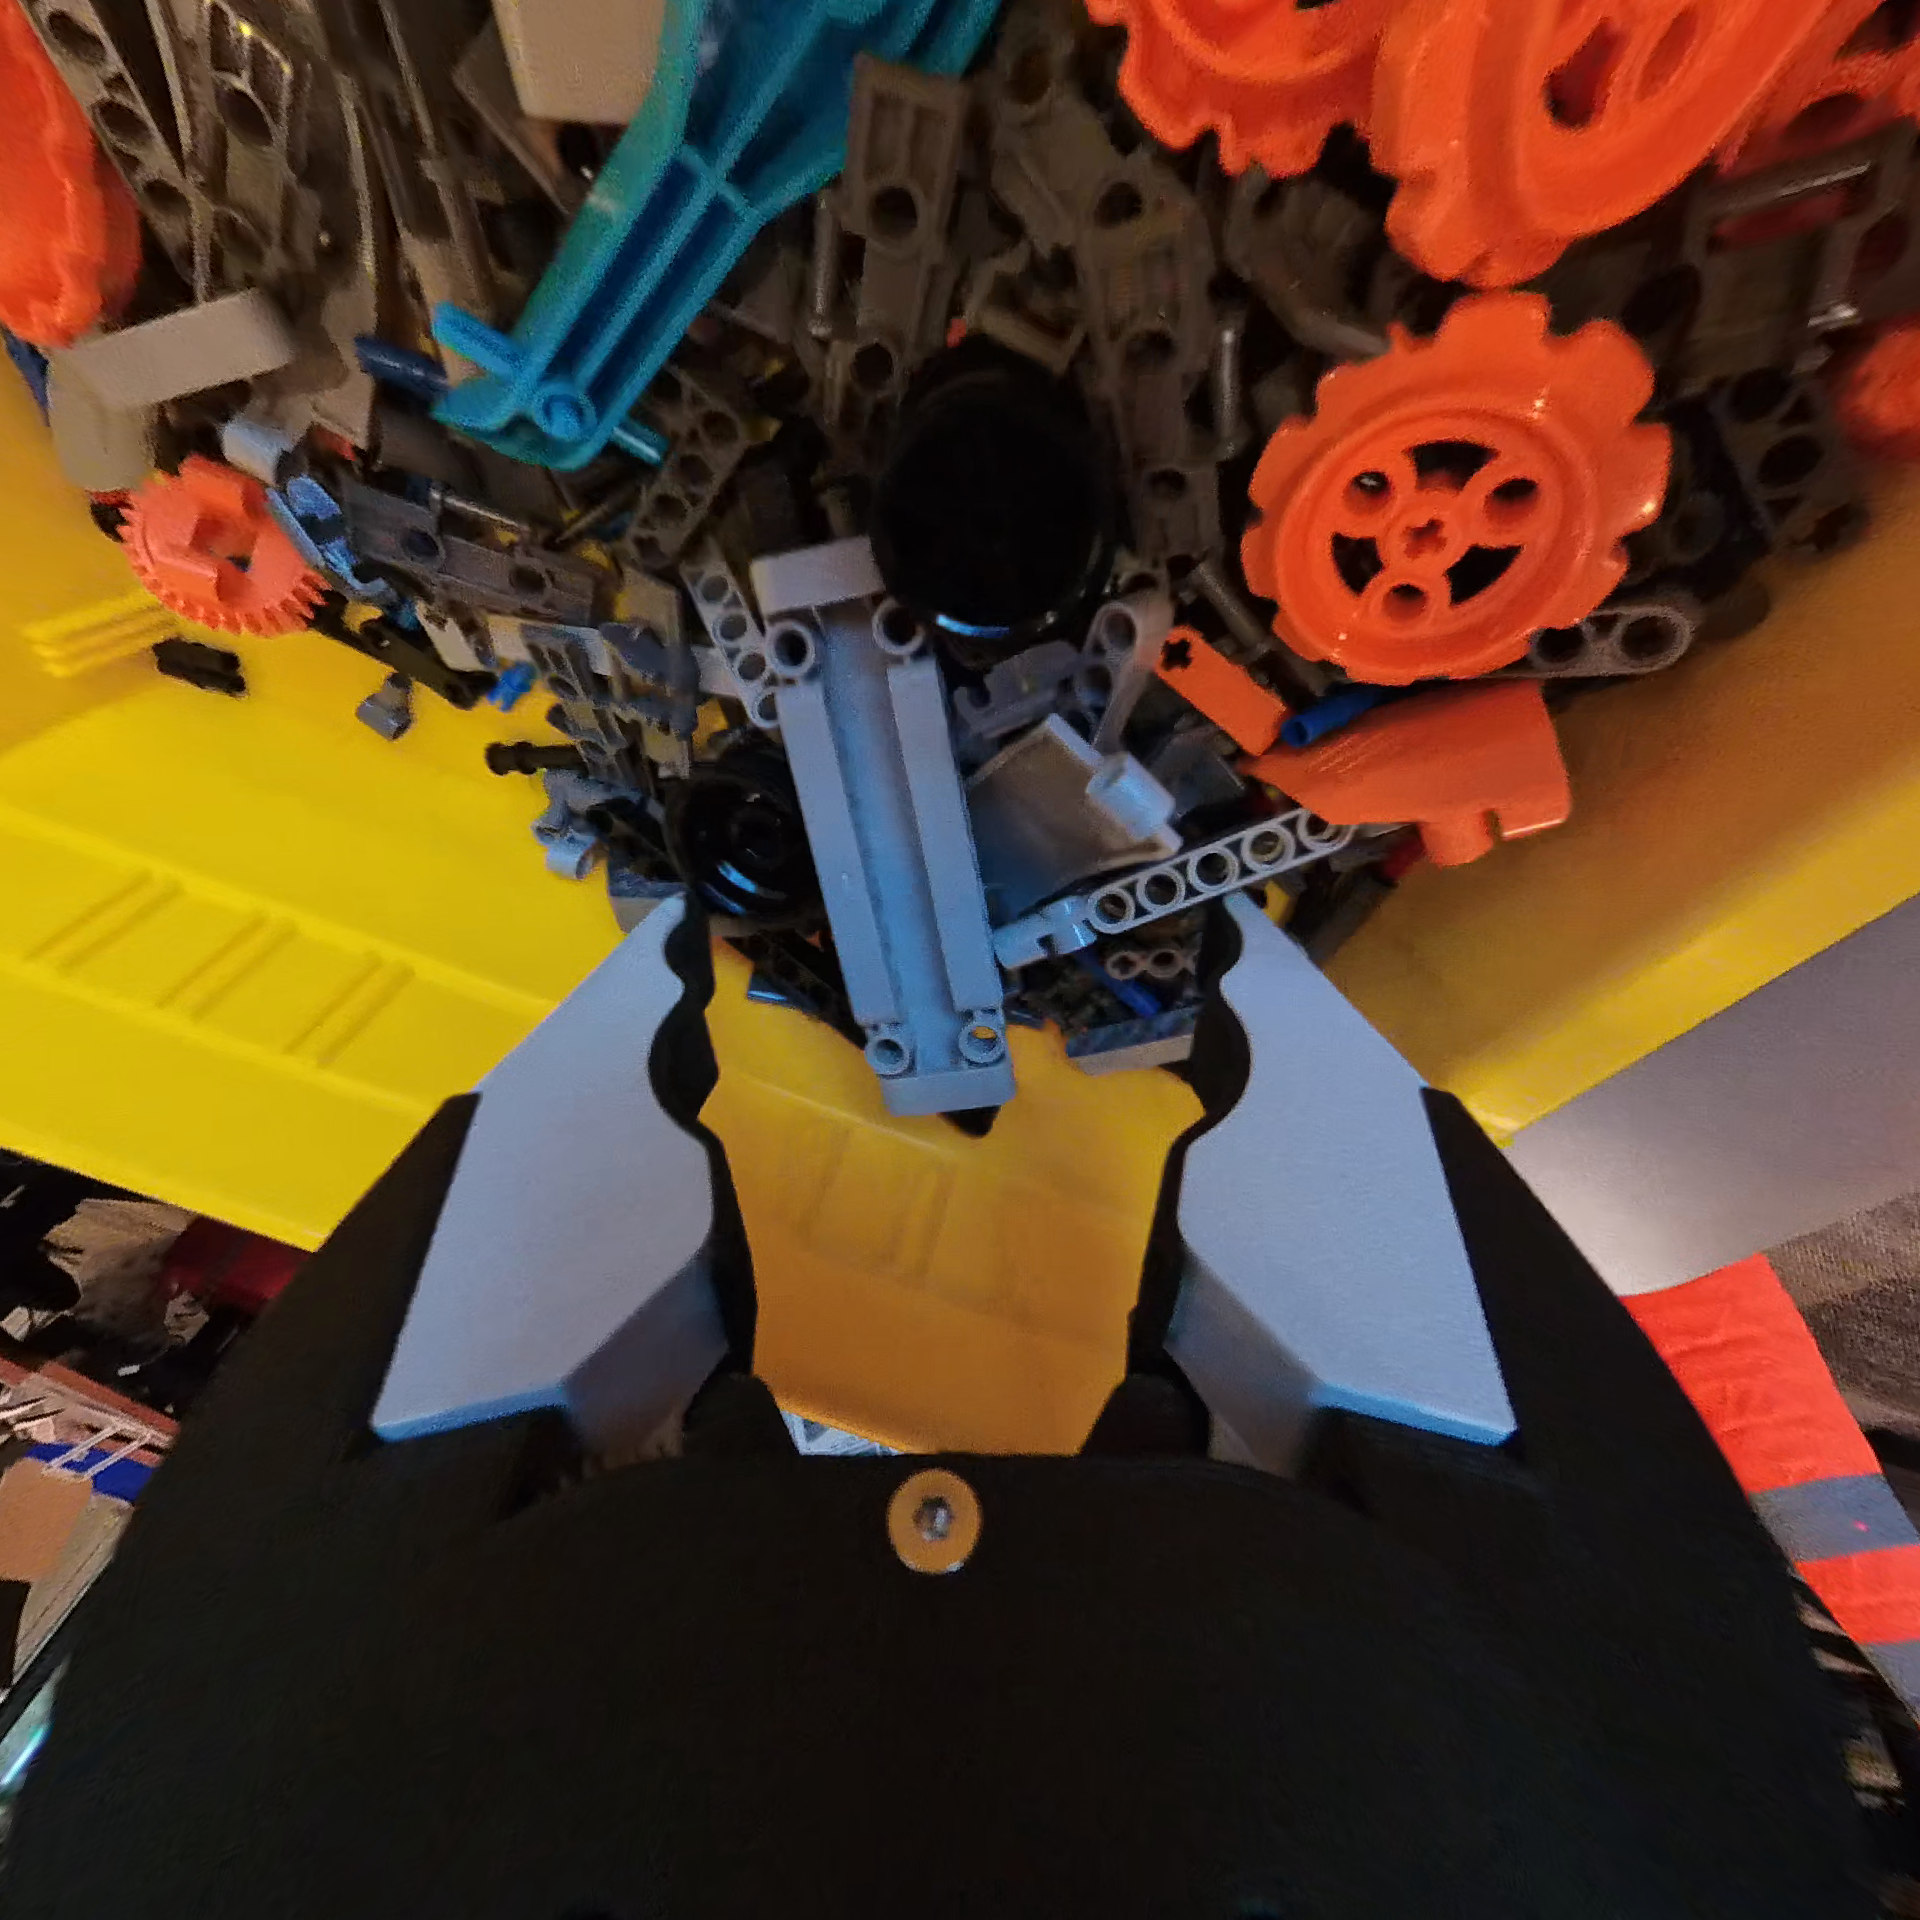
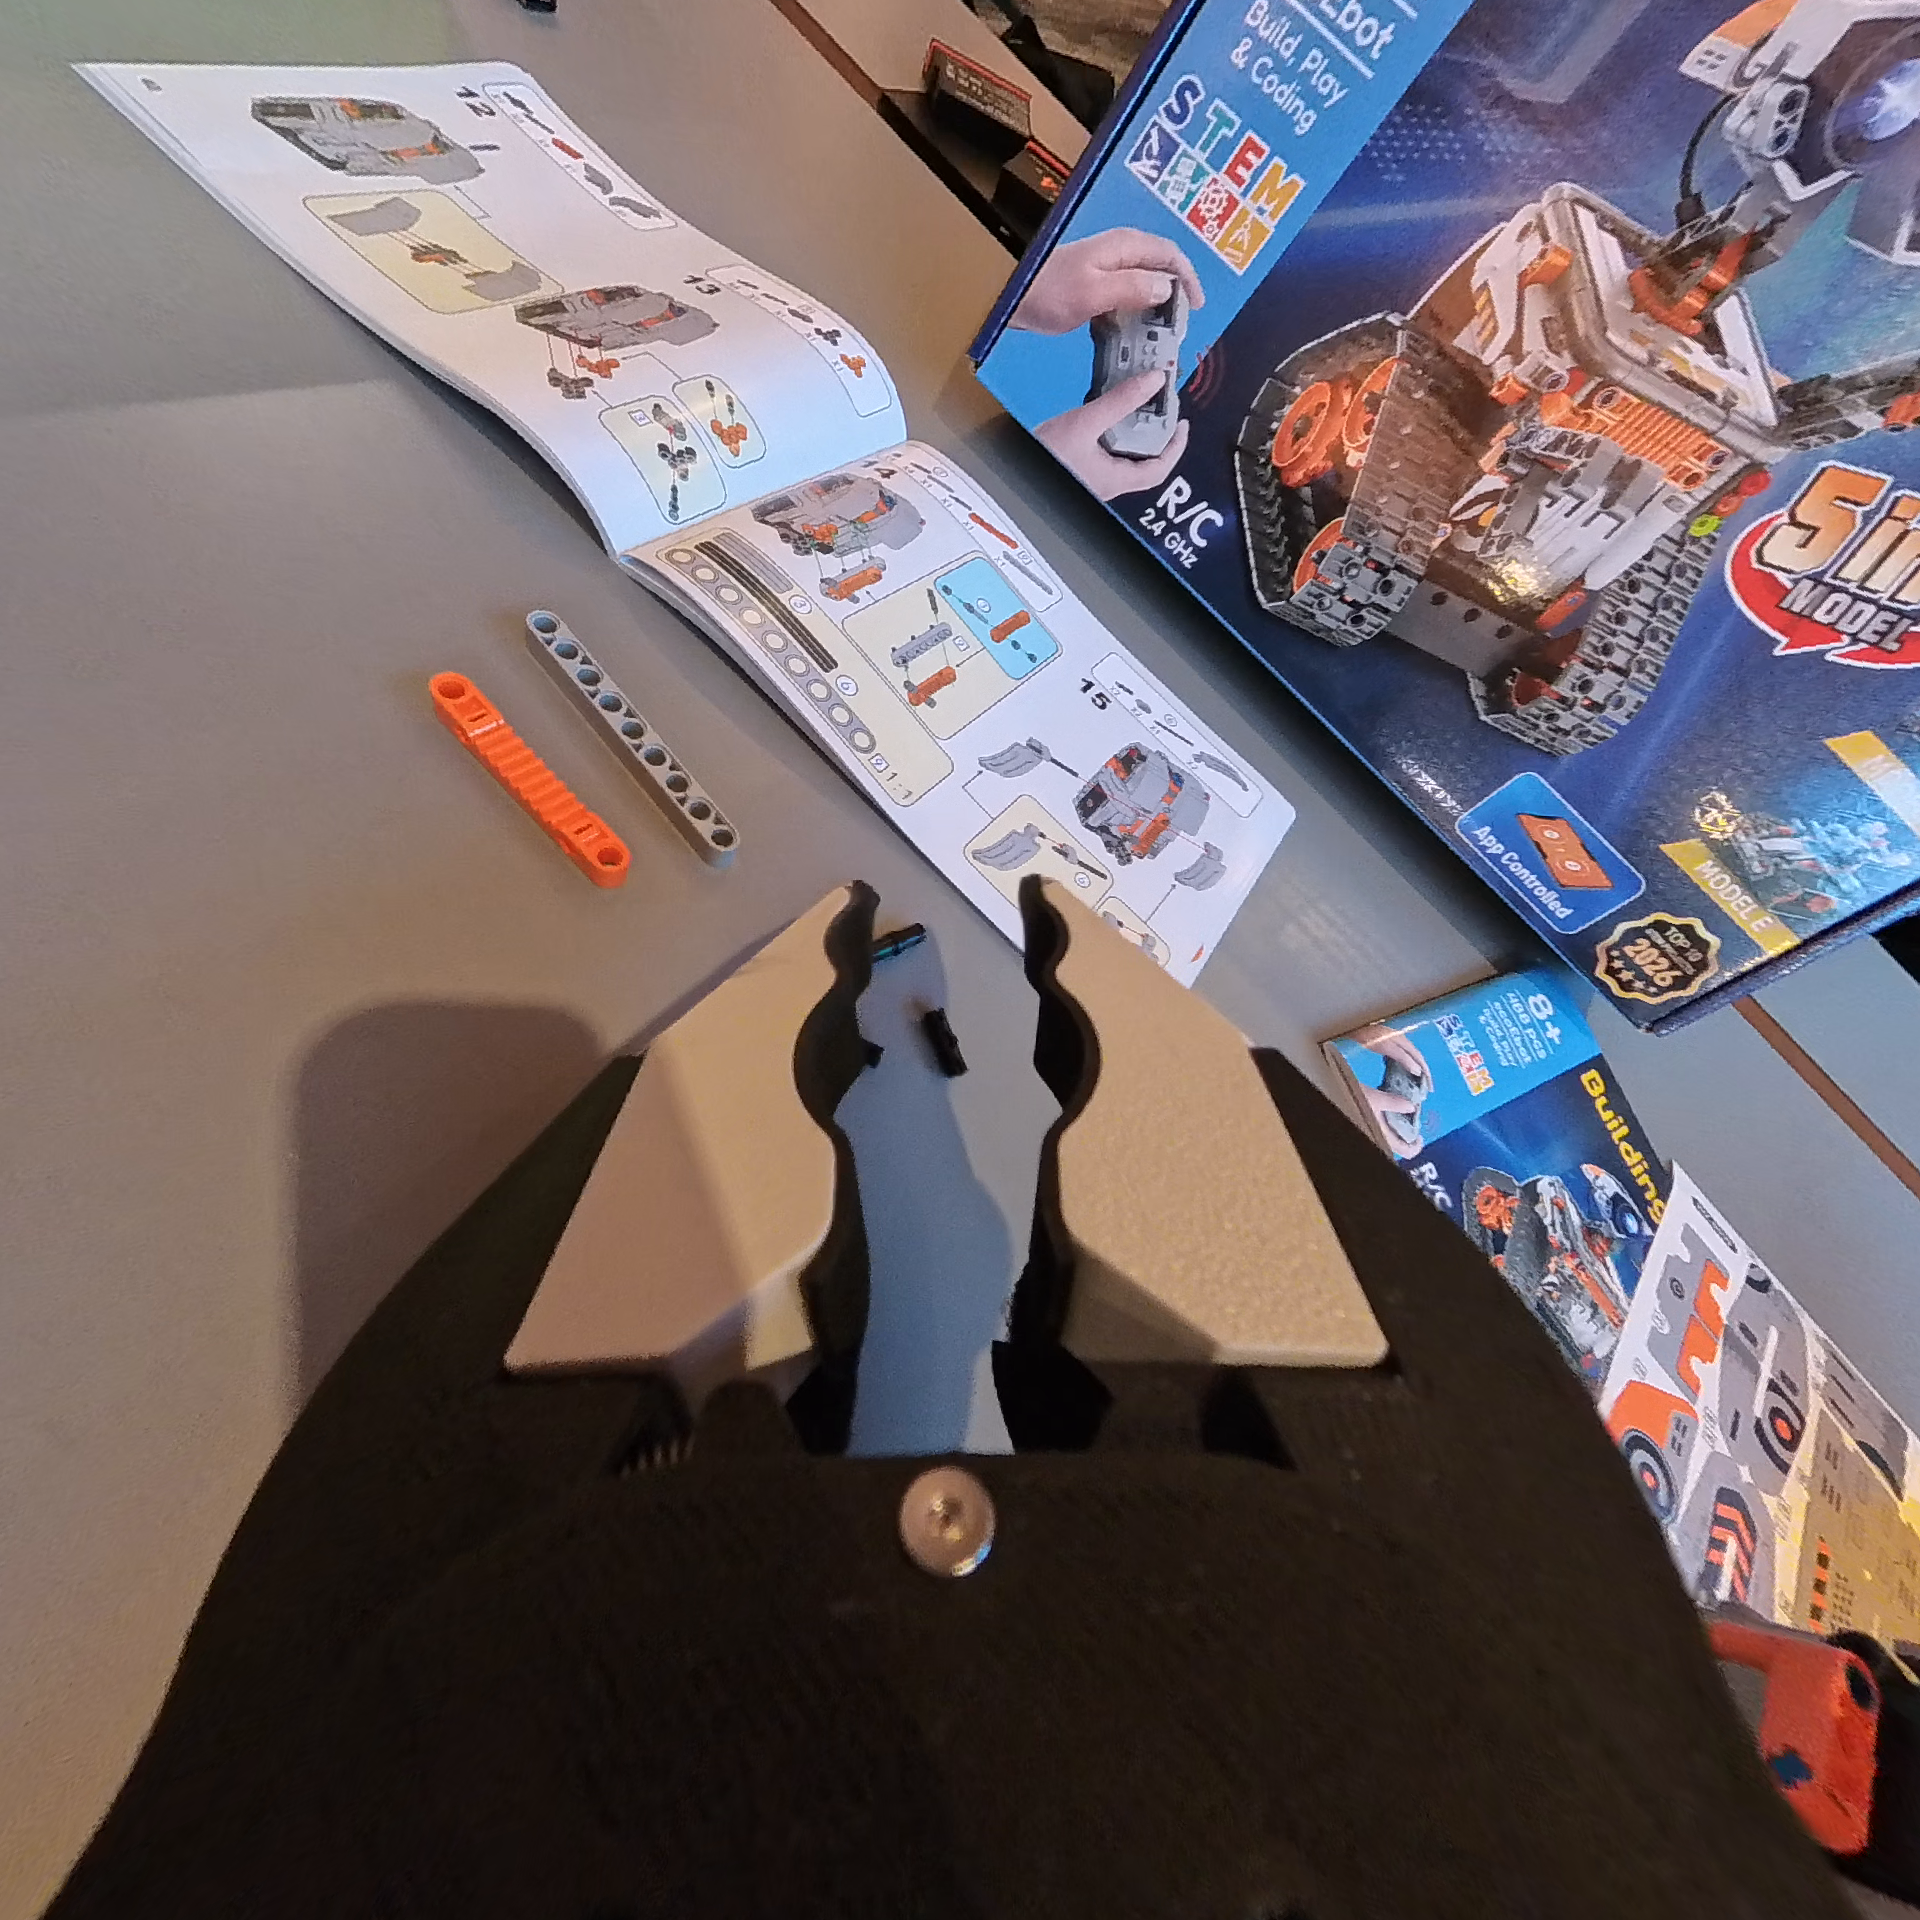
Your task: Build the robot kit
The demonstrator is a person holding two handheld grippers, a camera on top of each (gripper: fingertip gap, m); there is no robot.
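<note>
Hovering over a yellow bin point(image 1: 260, 935) of parts, the left gripper point(image 1: 961, 935) has wide, empty jaws near a grey beam point(image 1: 894, 862). The right gripper point(image 2: 940, 904) has narrower, empty jaws above black pins point(image 2: 943, 1039) on the surface point(image 2: 208, 520), beside a manual point(image 2: 727, 499).

Left tool point(image 1: 956, 925) spread wide over the yellow bin point(image 1: 260, 935): ahead, a packed heap of parts, a long grey beam point(image 1: 888, 862) lying right in the gap, orange gears point(image 1: 1455, 488) crowding forward-right. Right tool point(image 2: 940, 904): two small black pins point(image 2: 943, 1039) between its fingers, open booklet point(image 2: 727, 447) just ahead-right, orange point(image 2: 528, 779) and grey strips point(image 2: 632, 736) ahead-left, bare tabletop point(image 2: 208, 623) far left.
</note>
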